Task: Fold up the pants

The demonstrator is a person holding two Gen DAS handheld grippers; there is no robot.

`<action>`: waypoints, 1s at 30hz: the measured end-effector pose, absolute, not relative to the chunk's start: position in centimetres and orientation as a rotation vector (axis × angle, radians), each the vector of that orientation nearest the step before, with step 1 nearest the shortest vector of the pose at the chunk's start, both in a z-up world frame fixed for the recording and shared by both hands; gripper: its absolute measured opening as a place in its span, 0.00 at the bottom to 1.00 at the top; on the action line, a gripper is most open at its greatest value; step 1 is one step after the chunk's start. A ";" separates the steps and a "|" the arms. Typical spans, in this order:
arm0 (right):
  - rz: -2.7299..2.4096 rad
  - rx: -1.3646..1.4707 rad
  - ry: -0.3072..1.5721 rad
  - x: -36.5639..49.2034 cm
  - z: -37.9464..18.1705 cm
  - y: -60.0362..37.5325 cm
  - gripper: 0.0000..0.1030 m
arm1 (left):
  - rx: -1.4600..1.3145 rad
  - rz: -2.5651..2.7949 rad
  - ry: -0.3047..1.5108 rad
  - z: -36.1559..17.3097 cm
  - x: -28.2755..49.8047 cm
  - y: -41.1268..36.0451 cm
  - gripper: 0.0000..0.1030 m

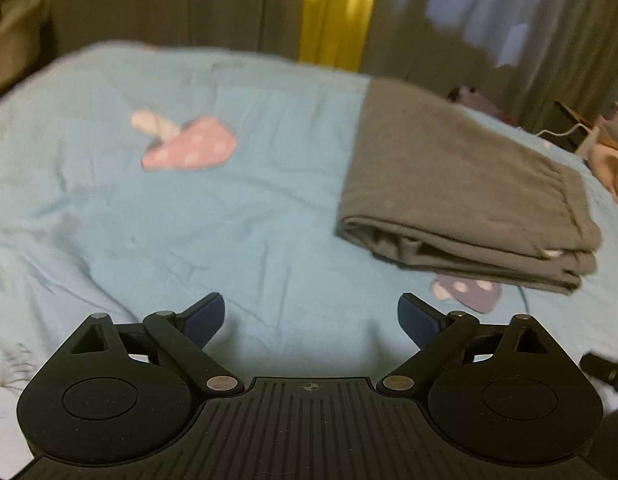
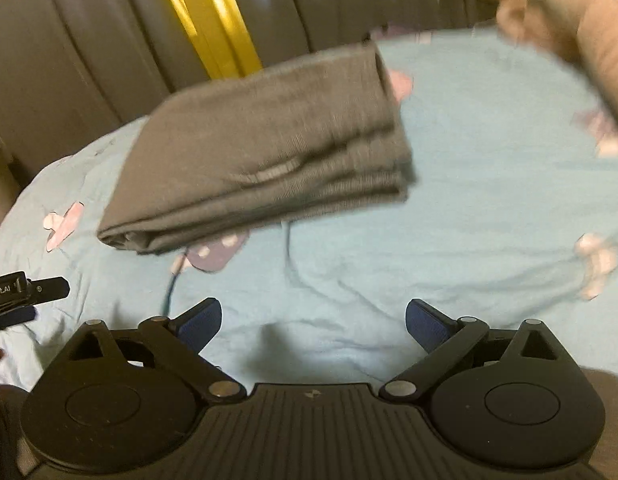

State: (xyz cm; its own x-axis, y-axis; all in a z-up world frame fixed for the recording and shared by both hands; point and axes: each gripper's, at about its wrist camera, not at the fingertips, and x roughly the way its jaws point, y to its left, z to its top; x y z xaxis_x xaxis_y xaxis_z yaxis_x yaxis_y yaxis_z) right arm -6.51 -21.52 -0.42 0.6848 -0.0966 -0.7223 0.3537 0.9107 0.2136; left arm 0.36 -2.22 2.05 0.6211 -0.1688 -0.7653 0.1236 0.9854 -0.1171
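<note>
The left gripper [image 1: 311, 318] hangs over the bed [image 1: 229, 220], fingers [image 1: 207, 316] wide and empty. The folded grey pants [image 1: 461, 184] lie near the bed's far edge. The right gripper [image 2: 313, 322] is likewise wide, holding nothing.

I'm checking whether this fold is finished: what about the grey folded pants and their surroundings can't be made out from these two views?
- Underside of the grey folded pants: both views, hidden against the light blue bedsheet.
- Their far edge: right wrist view, smeared by motion blur.
- Pale blurred shape at the top right: right wrist view, too blurred to identify.
- Clutter beyond the bed: left wrist view, cut off by the edge.
</note>
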 end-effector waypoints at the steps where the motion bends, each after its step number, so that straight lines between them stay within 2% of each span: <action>1: -0.268 0.321 0.755 -7.1 0.4 -21.0 0.96 | -0.043 -0.166 0.857 2.8 -0.6 -2.4 0.96; 8: -0.251 0.125 0.631 -9.0 5.7 -18.6 0.96 | 0.010 -0.147 0.703 7.6 -5.0 -3.3 1.00; 13: -0.193 0.074 0.580 -8.6 7.2 -17.3 0.96 | 0.075 -0.231 0.659 8.6 -5.8 -5.1 1.00; 18: -0.179 0.121 0.595 -7.4 5.2 -17.9 0.96 | 0.186 -0.196 0.663 7.1 -4.9 -7.2 1.00; 25: -0.223 0.214 0.617 -4.9 2.2 -19.4 0.96 | 0.094 -0.160 0.651 4.6 -2.3 -7.8 1.00; 30: -0.229 0.205 0.605 -3.2 0.9 -19.8 0.96 | 0.208 -0.142 0.702 2.3 0.0 -9.2 1.00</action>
State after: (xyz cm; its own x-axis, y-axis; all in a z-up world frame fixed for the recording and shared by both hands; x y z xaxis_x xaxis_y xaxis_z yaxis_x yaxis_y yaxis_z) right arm -3.23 -19.81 0.92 0.7990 -0.1518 -0.5818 0.2710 0.9547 0.1231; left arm 0.04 -9.19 2.27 0.7551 -0.0589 -0.6530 0.1986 0.9697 0.1422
